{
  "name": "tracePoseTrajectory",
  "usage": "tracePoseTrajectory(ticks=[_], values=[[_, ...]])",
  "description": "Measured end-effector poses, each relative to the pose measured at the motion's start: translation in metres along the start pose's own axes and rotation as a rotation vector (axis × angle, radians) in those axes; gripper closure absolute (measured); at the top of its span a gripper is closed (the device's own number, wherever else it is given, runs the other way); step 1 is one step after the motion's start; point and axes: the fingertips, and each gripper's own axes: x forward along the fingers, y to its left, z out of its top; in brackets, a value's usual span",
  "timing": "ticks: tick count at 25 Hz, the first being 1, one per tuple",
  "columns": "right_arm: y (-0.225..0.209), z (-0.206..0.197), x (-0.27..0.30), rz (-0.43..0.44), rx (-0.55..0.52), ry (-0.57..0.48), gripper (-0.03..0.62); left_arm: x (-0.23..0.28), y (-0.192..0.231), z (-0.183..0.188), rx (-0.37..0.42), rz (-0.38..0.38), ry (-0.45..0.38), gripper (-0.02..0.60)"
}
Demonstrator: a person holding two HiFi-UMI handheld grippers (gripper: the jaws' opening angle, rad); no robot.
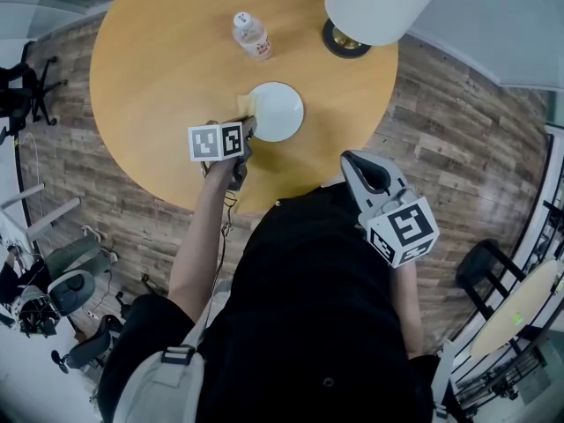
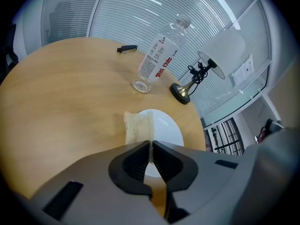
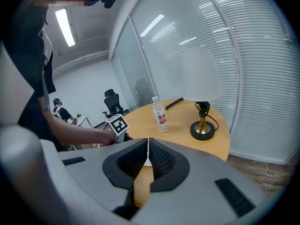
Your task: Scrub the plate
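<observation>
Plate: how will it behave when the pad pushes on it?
Probably slides: the plate sits flat on the smooth table, nothing bracing it; the right gripper is shut, away from it. Looks rigid and glossy, so likely won't flex, but could chip.

Plate [image 2: 166,125] near edge hidden behind left gripper [image 2: 150,145] jaws, sponge [image 2: 137,127] near end too. Lampshade [image 1: 381,3] cut by top edge, covers part of lamp base [image 1: 339,46]. Bottle [image 1: 251,35] label unreadable.

round table [image 1: 159,69]: 1. on it: plate [image 1: 280,113], 1; yellowish cloth [image 1: 247,106], 1; water bottle [image 1: 251,35], 1; lamp [image 1: 374,7], 1; small black item [image 2: 127,48], perhaps a pen, far edge, 1.
</observation>
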Motion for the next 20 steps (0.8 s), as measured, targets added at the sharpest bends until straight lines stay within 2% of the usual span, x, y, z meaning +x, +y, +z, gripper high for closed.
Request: tracePoseTrajectory(ticks=[5, 9, 15, 20], values=[[-0.008, -0.002, -0.004, -0.021, 0.016, -0.007, 0.574, 0.023, -0.013, 0.016, 0.022, -0.011, 0.015, 0.554], [-0.015, 0.000, -0.009, -0.044, 0.024, -0.020, 0.574, 0.043, -0.038, 0.028, 0.064, -0.048, 0.032, 0.554], [-0.017, -0.003, -0.013, -0.060, 0.031, -0.022, 0.574, 0.066, -0.078, 0.023, 0.137, -0.108, 0.079, 0.554], [-0.018, -0.003, -0.015, -0.057, 0.031, -0.028, 0.574, 0.059, -0.069, 0.022, 0.103, -0.094, 0.055, 0.554]])
